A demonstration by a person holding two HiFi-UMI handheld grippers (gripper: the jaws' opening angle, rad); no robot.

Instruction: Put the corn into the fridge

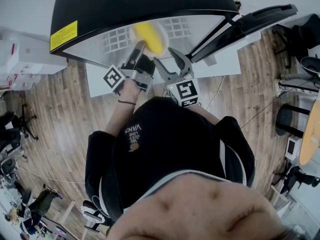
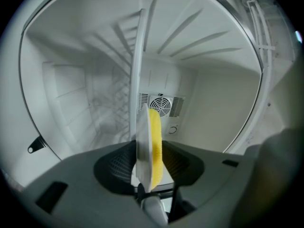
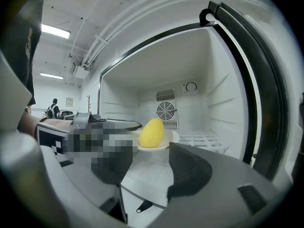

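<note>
Corn (image 3: 151,133) is basically home: it's lying on a little white plate (image 3: 173,137), and the plate sits inside the fridge (image 3: 223,94), out in front of the fan vent (image 3: 166,110) on the back wall.

My left claw (image 1: 140,51) is reaching into the compartment with its pads spread wide. The plate's edge is between them, but as far as I can see neither pad is pinching it. My right claw (image 1: 171,60) hangs just outside the opening, also spread, with nothing in it.

So the step in hand, as I read it, is backing the left claw out cleanly. What I'd do:

- keep the pads wide the whole way out, since the rim is right between them
- pull straight back along the line the claw points, no twisting, so I don't hook the plate and drag it
- watch the corn, because it's just lying loose and a nudge could roll it off
- keep the right claw out of the way

The door (image 1: 260,19) is wide open, so I guess shutting it comes after.
</note>
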